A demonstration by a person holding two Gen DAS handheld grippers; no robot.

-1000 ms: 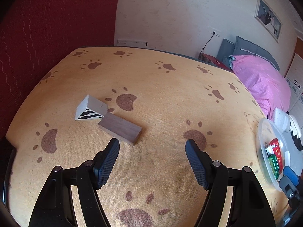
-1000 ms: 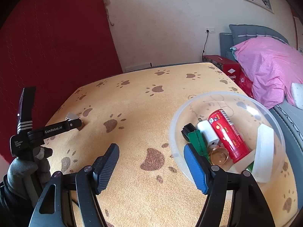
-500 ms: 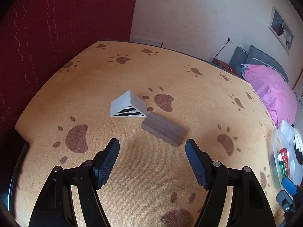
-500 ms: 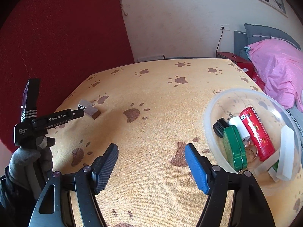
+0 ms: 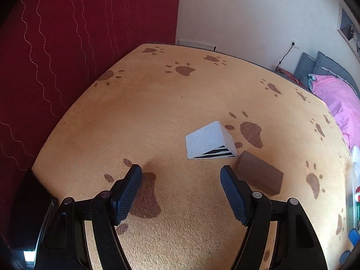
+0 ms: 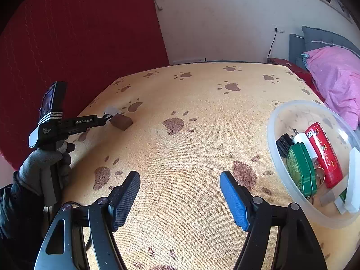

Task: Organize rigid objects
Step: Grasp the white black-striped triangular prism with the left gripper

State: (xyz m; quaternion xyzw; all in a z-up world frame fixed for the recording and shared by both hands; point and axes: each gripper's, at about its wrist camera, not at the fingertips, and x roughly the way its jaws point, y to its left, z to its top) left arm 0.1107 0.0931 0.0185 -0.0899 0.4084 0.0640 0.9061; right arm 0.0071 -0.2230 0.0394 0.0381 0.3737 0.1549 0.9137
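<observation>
A white wedge with black stripes [image 5: 210,141] lies on the paw-print cloth, and a brown block [image 5: 258,175] rests just right of it. My left gripper [image 5: 181,173] hovers open in front of the wedge, nothing between its fingers; its right finger hides the block's near corner. From the right wrist view the same brown block [image 6: 121,121] and a sliver of the wedge [image 6: 111,110] show at far left, by the left gripper's tip. My right gripper [image 6: 180,177] is open over bare cloth, left of a clear plastic bowl [image 6: 272,135] that holds a red tube, a green case and other small items.
The orange paw-print table cloth [image 5: 157,112] ends at a red wall [image 5: 67,45] on the left. A bed with a pink cover [image 6: 335,76] stands at the right. A gloved hand [image 6: 40,162] holds the left gripper's handle at the table's left edge.
The left gripper has swung to the left, so the wedge and block have slid from left of centre to the right of its view. In the right wrist view the bowl has shifted to the right.
</observation>
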